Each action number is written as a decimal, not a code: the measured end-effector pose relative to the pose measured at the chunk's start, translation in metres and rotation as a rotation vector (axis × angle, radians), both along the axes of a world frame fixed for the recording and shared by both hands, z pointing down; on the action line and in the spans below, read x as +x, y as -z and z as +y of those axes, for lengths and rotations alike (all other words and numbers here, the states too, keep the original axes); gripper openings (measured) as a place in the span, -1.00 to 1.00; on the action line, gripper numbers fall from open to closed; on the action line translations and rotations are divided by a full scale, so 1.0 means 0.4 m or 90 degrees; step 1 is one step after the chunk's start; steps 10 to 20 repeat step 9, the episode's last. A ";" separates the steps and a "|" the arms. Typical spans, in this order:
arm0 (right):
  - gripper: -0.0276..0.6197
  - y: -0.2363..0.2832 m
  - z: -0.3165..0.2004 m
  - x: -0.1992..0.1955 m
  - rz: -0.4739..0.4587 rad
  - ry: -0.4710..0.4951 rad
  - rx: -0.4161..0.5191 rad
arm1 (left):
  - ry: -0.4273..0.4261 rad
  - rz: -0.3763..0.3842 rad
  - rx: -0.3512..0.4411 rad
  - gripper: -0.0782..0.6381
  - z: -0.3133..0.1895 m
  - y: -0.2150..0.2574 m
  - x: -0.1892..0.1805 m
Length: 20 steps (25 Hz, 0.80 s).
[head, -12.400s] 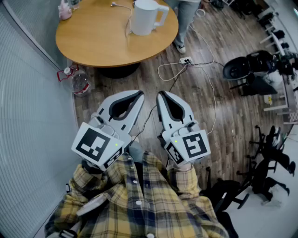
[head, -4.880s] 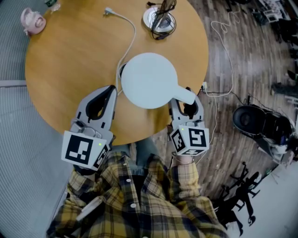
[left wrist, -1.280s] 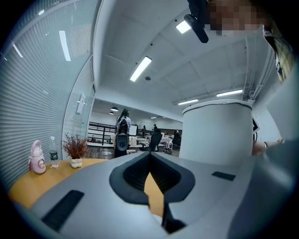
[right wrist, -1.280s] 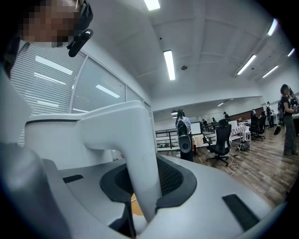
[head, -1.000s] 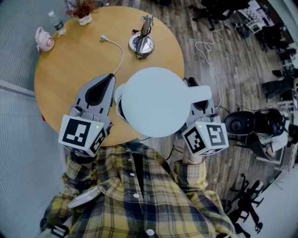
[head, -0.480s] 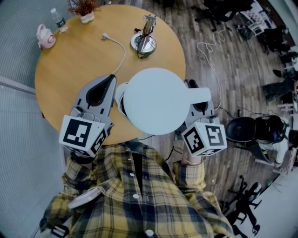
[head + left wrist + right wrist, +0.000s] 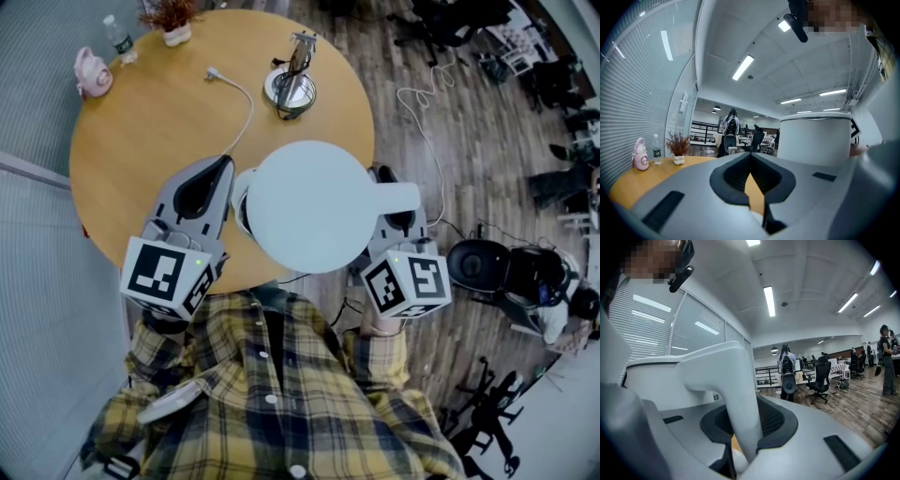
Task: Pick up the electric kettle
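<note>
The kettle (image 7: pixel 309 206) looks like smooth, matt white plastic. The table (image 7: pixel 141 131) is smooth wood; the shirt (image 7: pixel 281 403) is checked cloth.

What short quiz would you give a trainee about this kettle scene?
1. Which part of the kettle do the right gripper's fingers clamp?
2. True or false: the kettle sits on its round base.
3. The left gripper is: A) shut and empty; B) clamping a cord; C) holding a bottle.
Key: 1, the handle. 2, false: it is held in the air, apart from the base. 3, A.
</note>
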State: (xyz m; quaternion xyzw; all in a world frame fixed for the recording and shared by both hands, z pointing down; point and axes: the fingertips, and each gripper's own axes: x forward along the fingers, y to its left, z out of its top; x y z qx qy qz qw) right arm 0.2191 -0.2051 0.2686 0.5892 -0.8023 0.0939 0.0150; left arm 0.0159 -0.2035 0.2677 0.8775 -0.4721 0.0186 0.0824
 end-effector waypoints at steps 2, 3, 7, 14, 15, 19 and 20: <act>-0.62 0.001 0.000 0.000 0.000 -0.002 0.000 | 0.001 0.000 -0.002 -0.77 0.000 -0.001 -0.001; -0.62 0.002 0.000 0.000 0.000 -0.002 0.000 | 0.001 0.000 -0.003 -0.77 0.000 -0.001 -0.002; -0.62 0.003 -0.001 0.005 -0.003 -0.005 0.001 | 0.005 0.000 -0.004 -0.77 -0.003 -0.001 -0.003; -0.62 0.002 -0.001 0.007 -0.004 -0.007 0.002 | 0.007 0.000 -0.005 -0.77 -0.005 -0.002 -0.003; -0.62 0.002 -0.001 0.007 -0.004 -0.007 0.002 | 0.007 0.000 -0.005 -0.77 -0.005 -0.002 -0.003; -0.62 0.002 -0.001 0.007 -0.004 -0.007 0.002 | 0.007 0.000 -0.005 -0.77 -0.005 -0.002 -0.003; -0.62 0.002 -0.001 0.007 -0.004 -0.007 0.002 | 0.007 0.000 -0.005 -0.77 -0.005 -0.002 -0.003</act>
